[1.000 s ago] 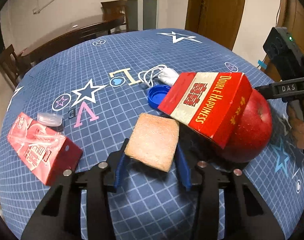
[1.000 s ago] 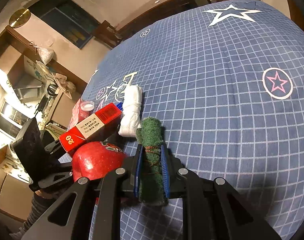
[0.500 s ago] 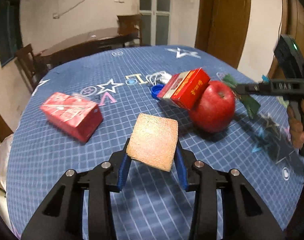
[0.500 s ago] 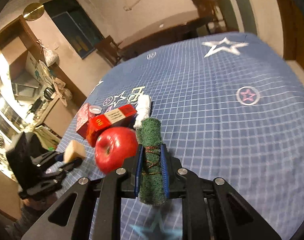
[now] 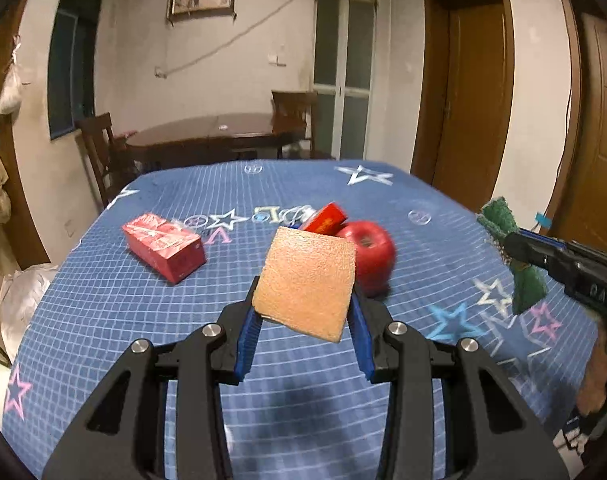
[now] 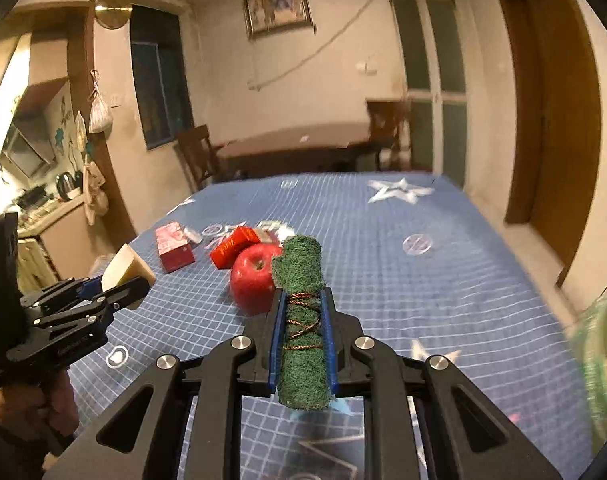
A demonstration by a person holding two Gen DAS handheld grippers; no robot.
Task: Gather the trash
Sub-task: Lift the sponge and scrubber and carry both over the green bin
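Note:
My left gripper (image 5: pixel 303 304) is shut on a tan square sponge (image 5: pixel 305 282) and holds it above the blue star tablecloth (image 5: pixel 103 300). It also shows in the right wrist view (image 6: pixel 125 280) at the left, with the sponge (image 6: pixel 125 268) in it. My right gripper (image 6: pixel 303 320) is shut on a rolled green scouring pad (image 6: pixel 301 320) wound with copper wire. The pad also shows in the left wrist view (image 5: pixel 515 252) at the right.
On the table lie a red apple (image 5: pixel 373 254), a red cigarette box (image 5: pixel 325 220) behind it, and a red carton (image 5: pixel 163 246) at the left. A green mesh basket (image 6: pixel 595 364) is blurred at the right edge. A dark wooden table (image 5: pixel 215 136) with chairs stands behind.
Both grippers have lifted and pulled back from the table with their loads. The apple and boxes now look farther away. The green basket has come into the right wrist view.

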